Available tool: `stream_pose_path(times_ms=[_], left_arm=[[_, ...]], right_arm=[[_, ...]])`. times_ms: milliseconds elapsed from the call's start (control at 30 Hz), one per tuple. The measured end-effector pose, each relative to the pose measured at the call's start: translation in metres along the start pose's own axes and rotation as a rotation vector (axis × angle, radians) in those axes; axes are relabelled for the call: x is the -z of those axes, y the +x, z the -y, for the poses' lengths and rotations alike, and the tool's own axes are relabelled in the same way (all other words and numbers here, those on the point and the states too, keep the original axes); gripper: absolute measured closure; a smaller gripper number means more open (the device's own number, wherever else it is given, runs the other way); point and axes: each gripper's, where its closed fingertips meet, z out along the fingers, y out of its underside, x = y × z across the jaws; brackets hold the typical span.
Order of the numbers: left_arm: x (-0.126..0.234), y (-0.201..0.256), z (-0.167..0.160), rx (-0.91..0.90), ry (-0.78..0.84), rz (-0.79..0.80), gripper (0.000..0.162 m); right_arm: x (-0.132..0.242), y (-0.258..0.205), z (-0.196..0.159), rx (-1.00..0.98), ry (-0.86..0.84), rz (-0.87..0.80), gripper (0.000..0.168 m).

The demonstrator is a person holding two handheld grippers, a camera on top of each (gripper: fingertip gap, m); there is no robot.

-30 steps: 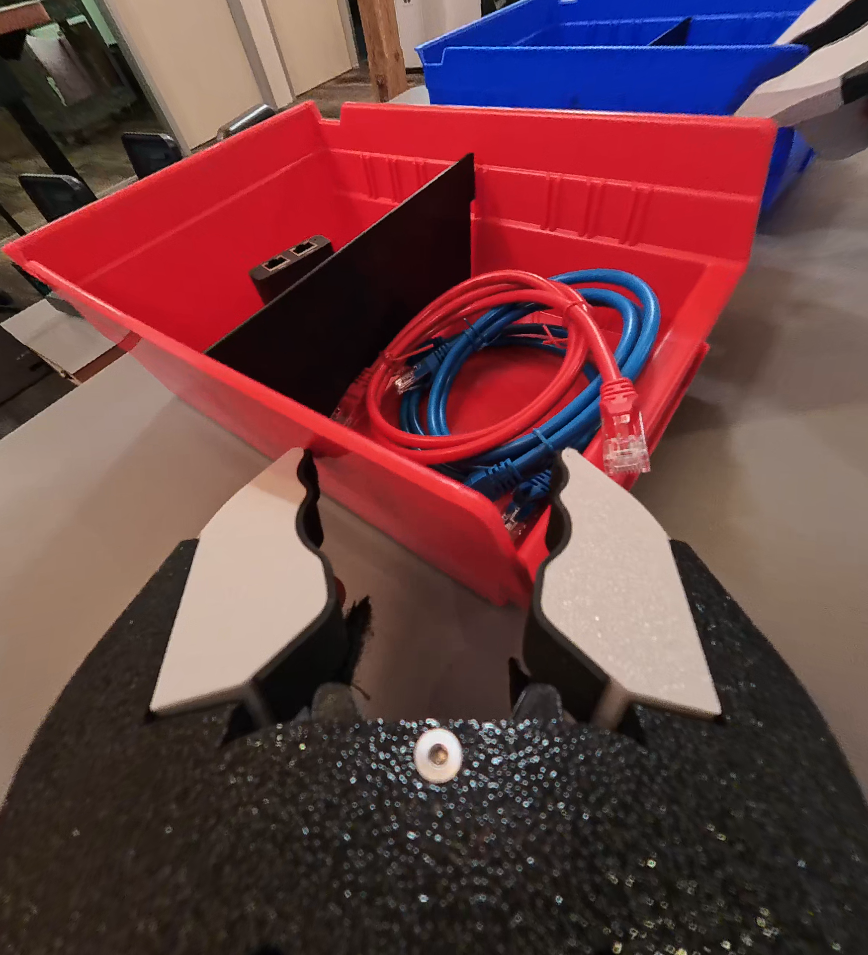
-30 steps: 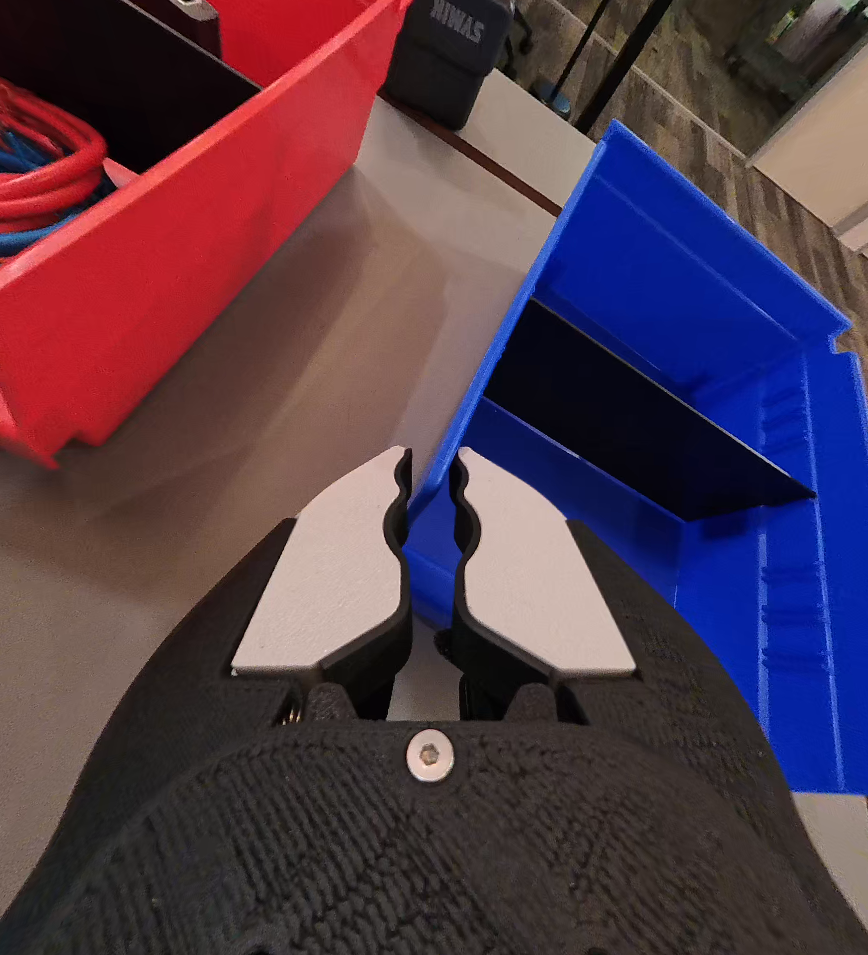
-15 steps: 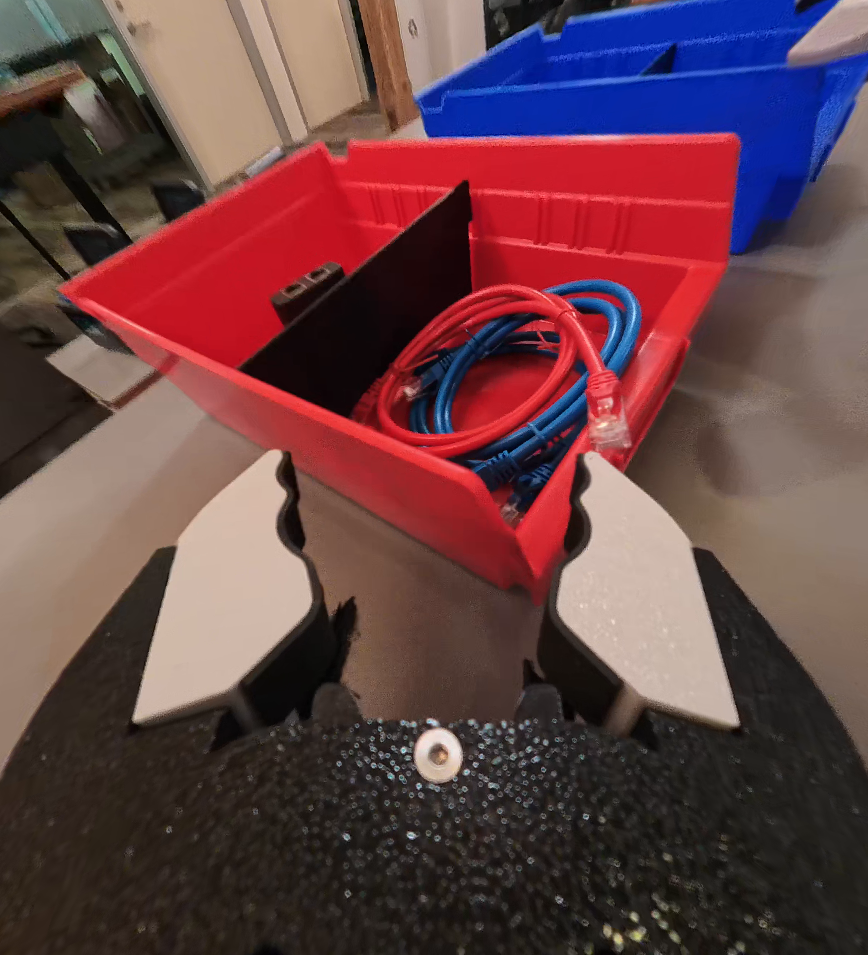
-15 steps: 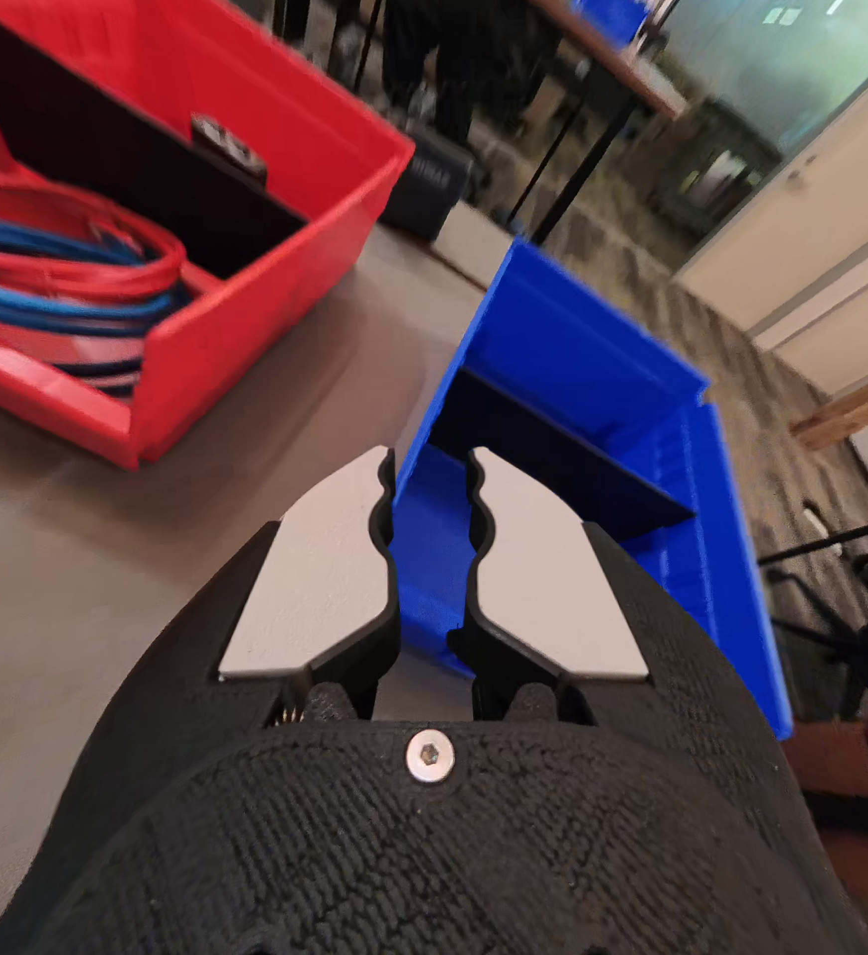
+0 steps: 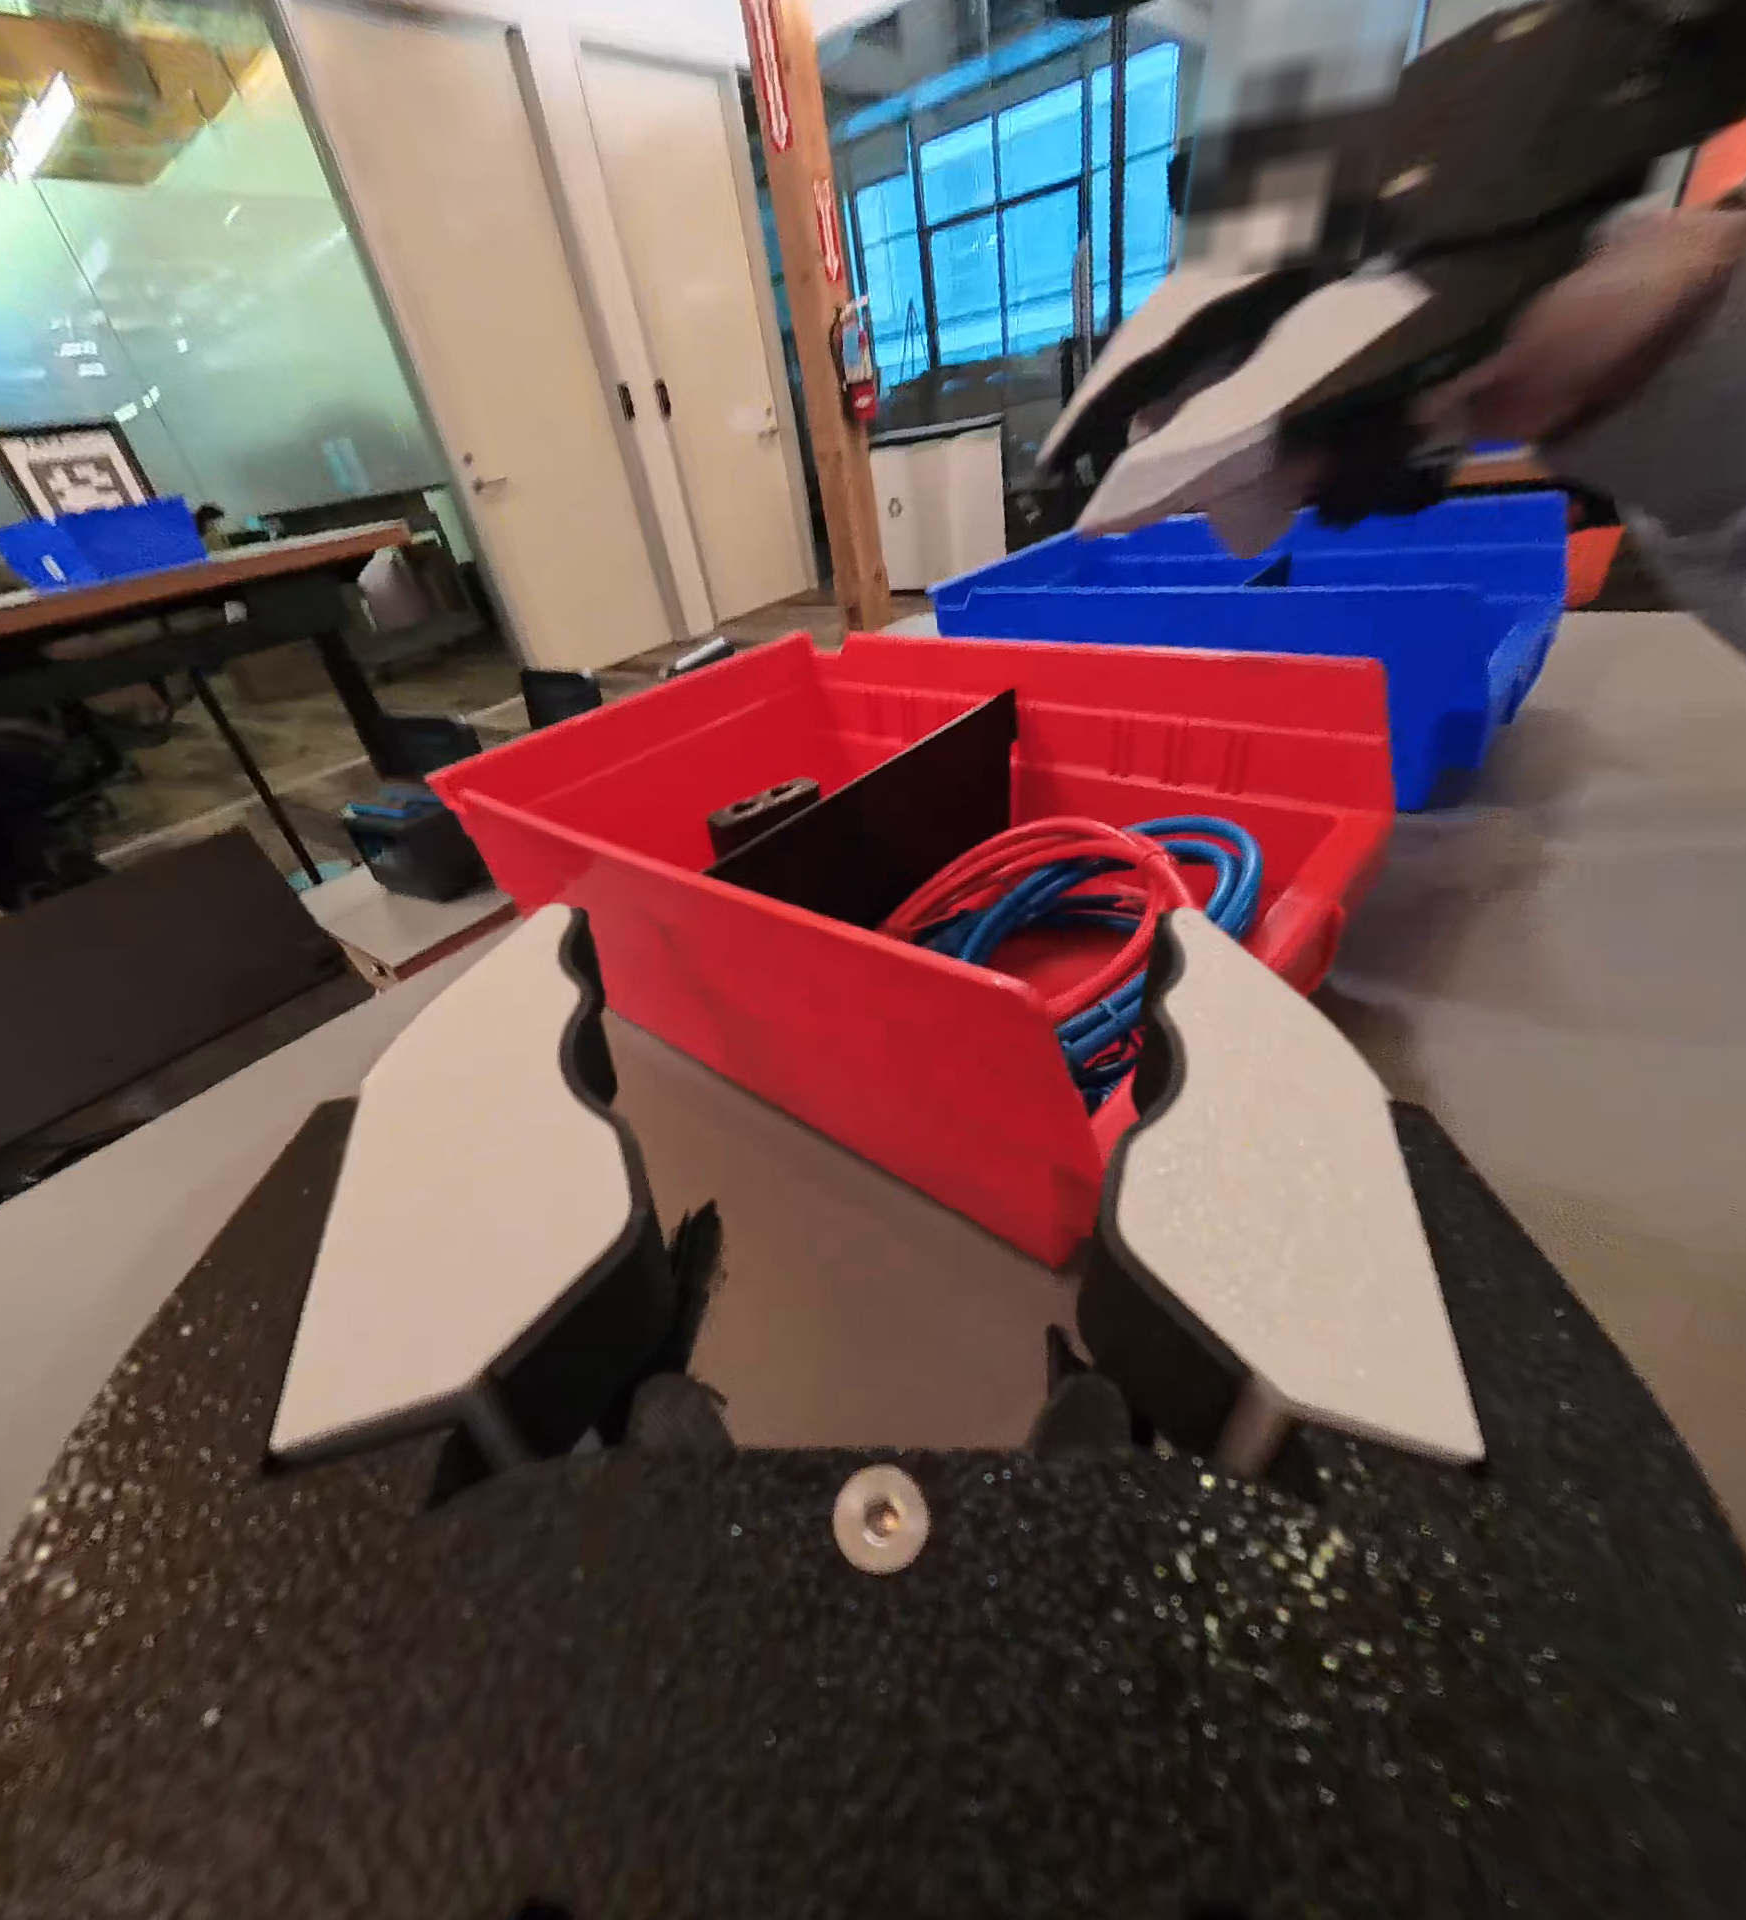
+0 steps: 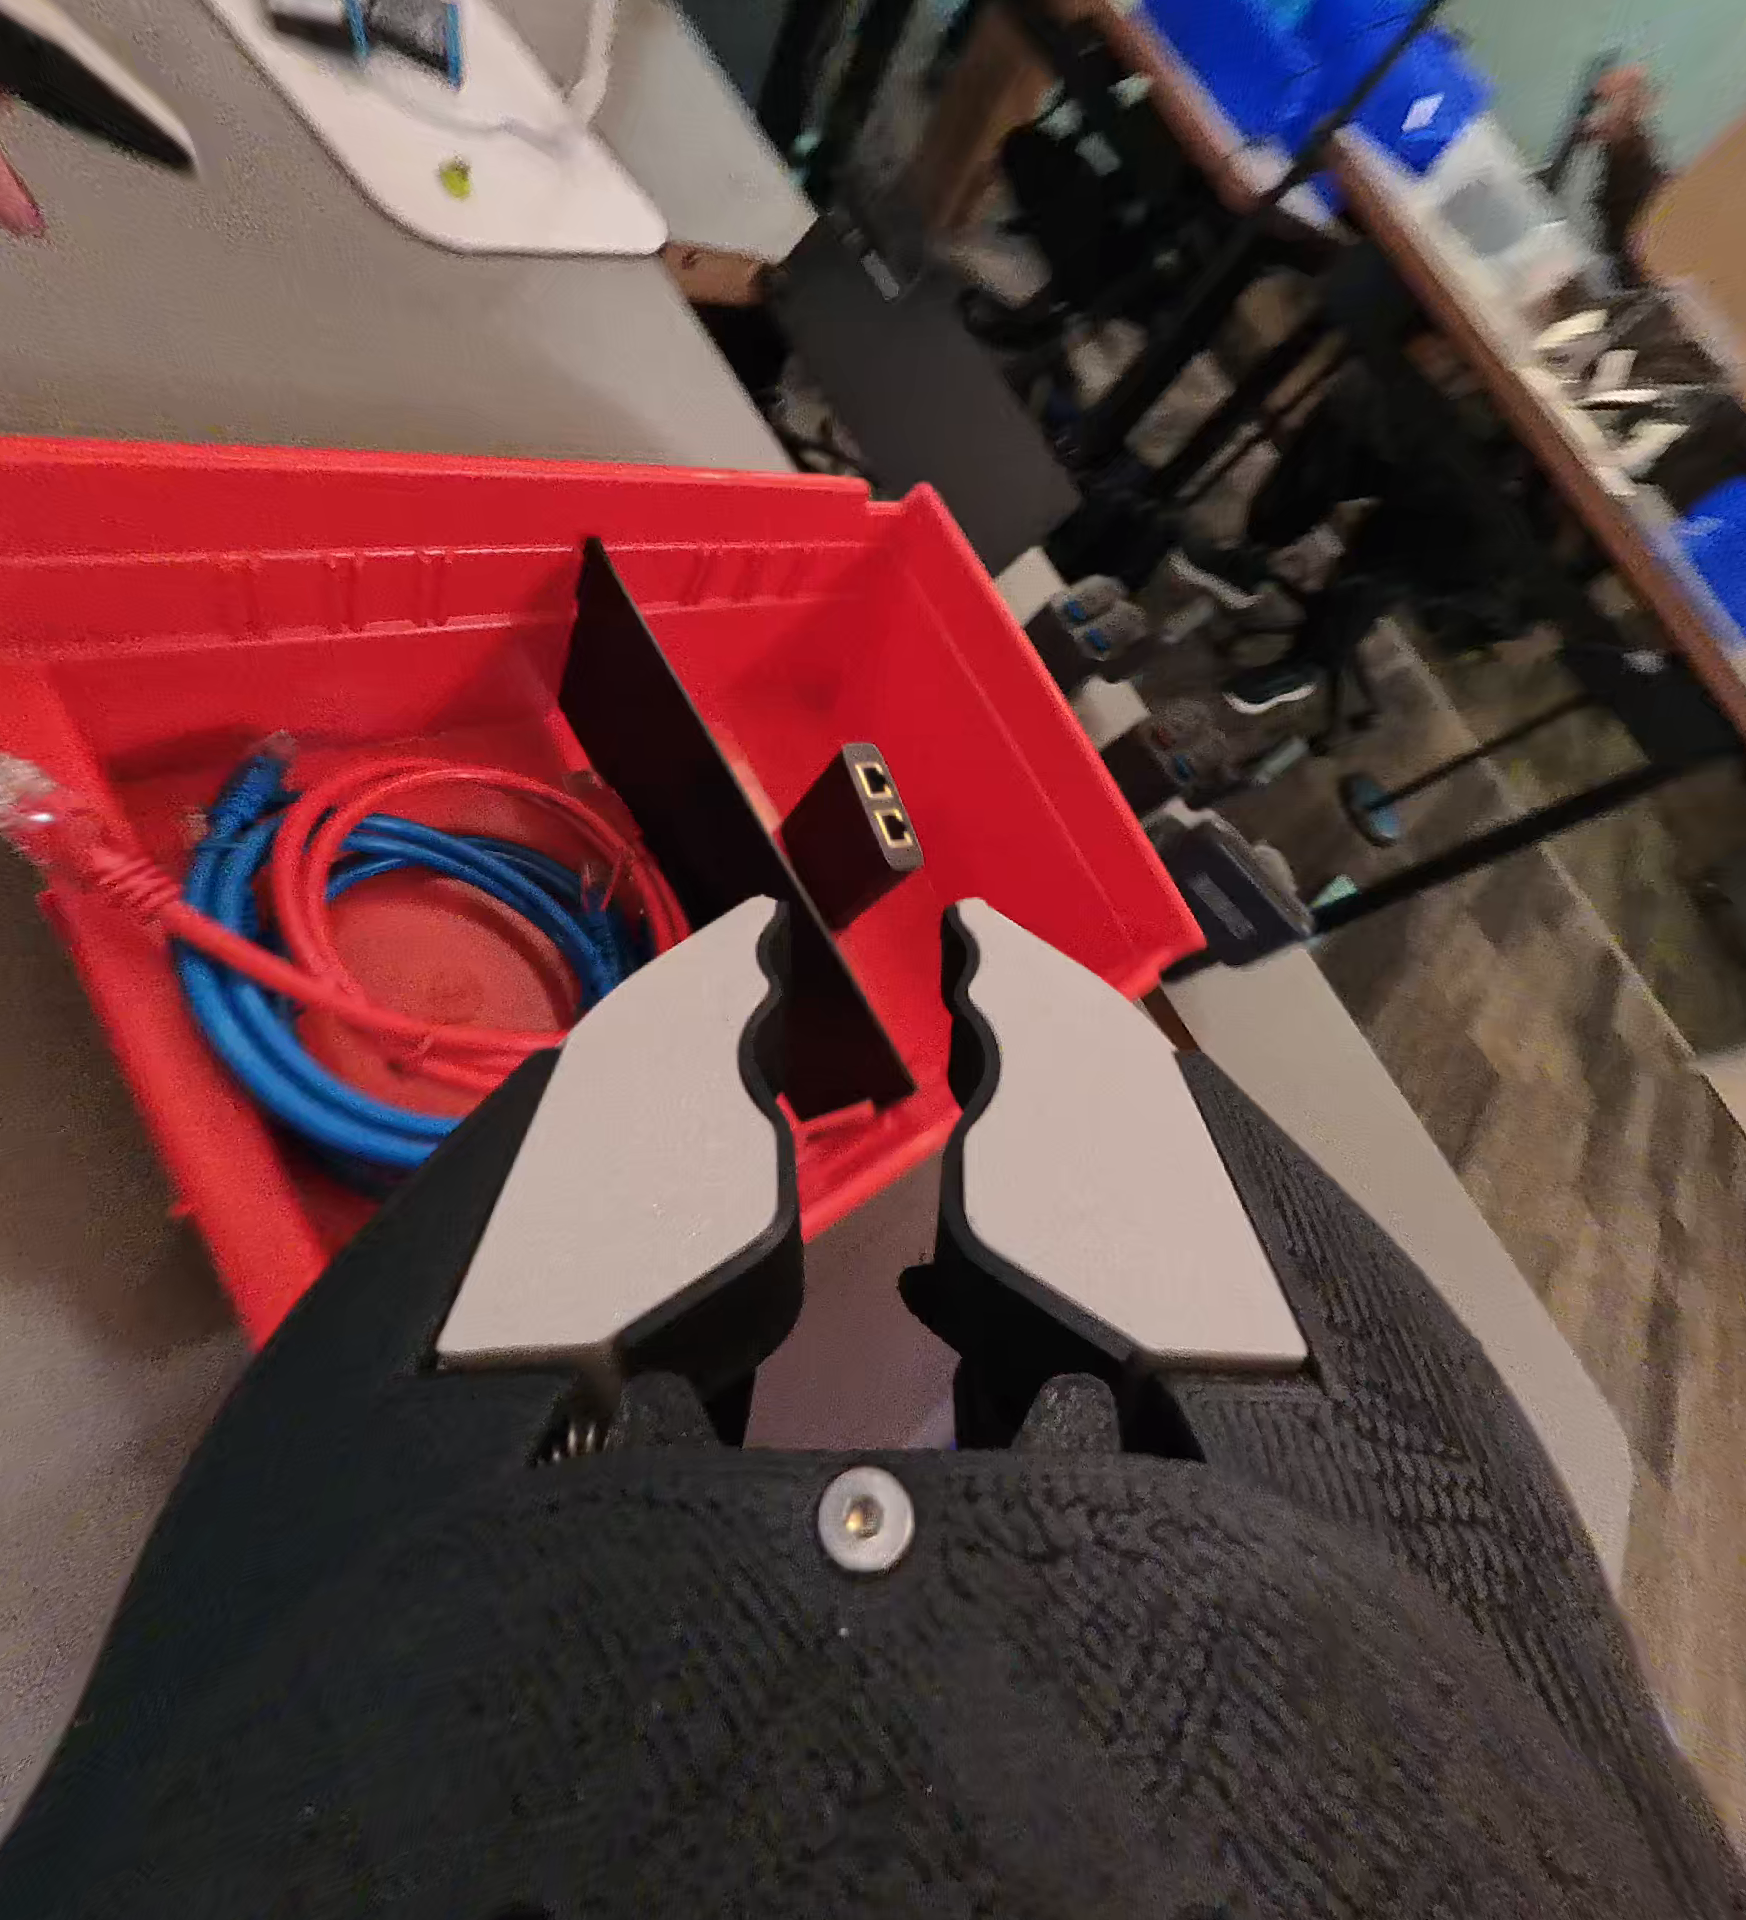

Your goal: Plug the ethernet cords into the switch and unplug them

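Note:
A red bin [image 5: 848, 1029] stands on the grey table, split by a black divider [image 5: 890, 831]. One side holds coiled red cable [image 5: 1056, 883] and blue cable [image 5: 1212, 842]; the other holds a small black box with two ports [image 5: 760, 810]. My left gripper [image 5: 874, 935] is open and empty, low over the table just short of the bin's near wall. My right gripper [image 6: 864, 914] is open and empty, held in the air over the red bin [image 6: 412, 509], above the divider [image 6: 682, 790] and near the black box [image 6: 853, 831]. It also shows blurred in the left wrist view [image 5: 1212, 436].
A blue bin [image 5: 1264, 634] with its own black divider stands behind the red one. A clear plug on the red cable [image 6: 7, 790] hangs over the red bin's wall. The table edge [image 6: 1295, 1039] drops to the floor on the right. A white flat object [image 6: 495, 156] lies farther along the table. Across from one pair of fingers to the other is roughly 20 cm.
My right gripper left the blue bin's corner, rose and swung over the red bin, and opened wider. My left gripper drew back a little from the red bin and tilted up.

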Motion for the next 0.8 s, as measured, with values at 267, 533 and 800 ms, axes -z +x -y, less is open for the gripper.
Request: stream_pose_path(times_ms=[267,533,800], left_arm=[[0.006,-0.007,0.01,0.093,0.111,-0.028,0.069],[0.005,-0.014,0.009,0.04,0.095,0.032,0.071],[0.007,-0.012,0.016,0.047,0.117,0.036,0.071]], right_arm=[[-0.126,0.005,-0.018,0.145,-0.403,0.38,0.142],[-0.165,-0.007,-0.059,0.21,-0.721,0.574,0.117],[-0.182,-0.015,-0.091,0.301,-0.896,0.6,0.133]])
